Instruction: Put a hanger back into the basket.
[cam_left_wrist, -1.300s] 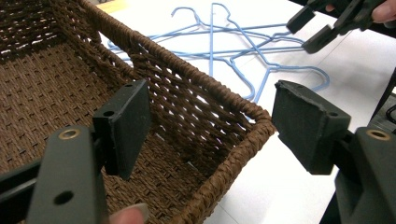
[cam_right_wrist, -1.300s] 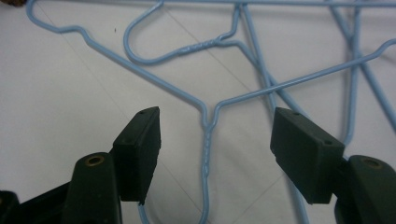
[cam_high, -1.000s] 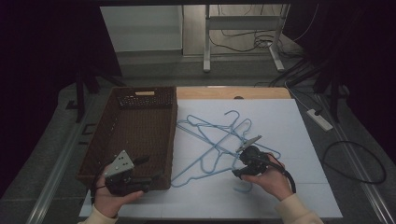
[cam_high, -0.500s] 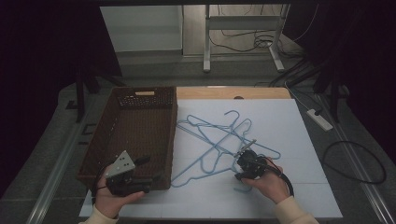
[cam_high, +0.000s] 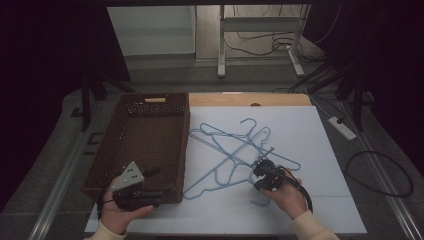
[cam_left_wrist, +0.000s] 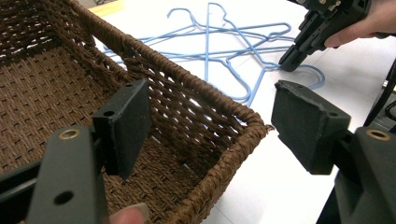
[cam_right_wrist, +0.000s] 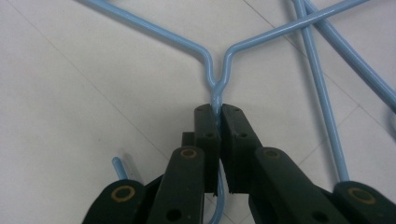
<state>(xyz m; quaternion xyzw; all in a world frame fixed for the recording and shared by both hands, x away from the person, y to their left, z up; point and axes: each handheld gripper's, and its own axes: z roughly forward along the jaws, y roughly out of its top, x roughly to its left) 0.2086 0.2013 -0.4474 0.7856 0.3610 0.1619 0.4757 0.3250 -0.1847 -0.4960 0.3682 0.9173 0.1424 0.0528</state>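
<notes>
Several light-blue wire hangers (cam_high: 235, 150) lie tangled on the white table, right of a brown woven basket (cam_high: 150, 100). My right gripper (cam_right_wrist: 217, 112) has just been closing and is now shut on the twisted neck of one blue hanger (cam_right_wrist: 215, 79), whose hook curves back under the jaws. In the high view the right gripper (cam_high: 257, 171) sits at the pile's near right edge. My left gripper (cam_left_wrist: 210, 112) stands open with nothing between its pads, over the basket's near right corner (cam_left_wrist: 219, 163). From above, the left gripper (cam_high: 159, 183) is held at the basket's front wall.
The basket is empty inside. A wooden strip (cam_high: 250, 99) runs along the table's far edge. A white power strip (cam_high: 342, 127) and cables (cam_high: 380, 172) lie on the floor at the right. Table legs (cam_high: 221, 45) stand beyond.
The right gripper's jaws have closed onto the hanger's neck, with the hand shifting only slightly. The left hand and gripper have stayed put.
</notes>
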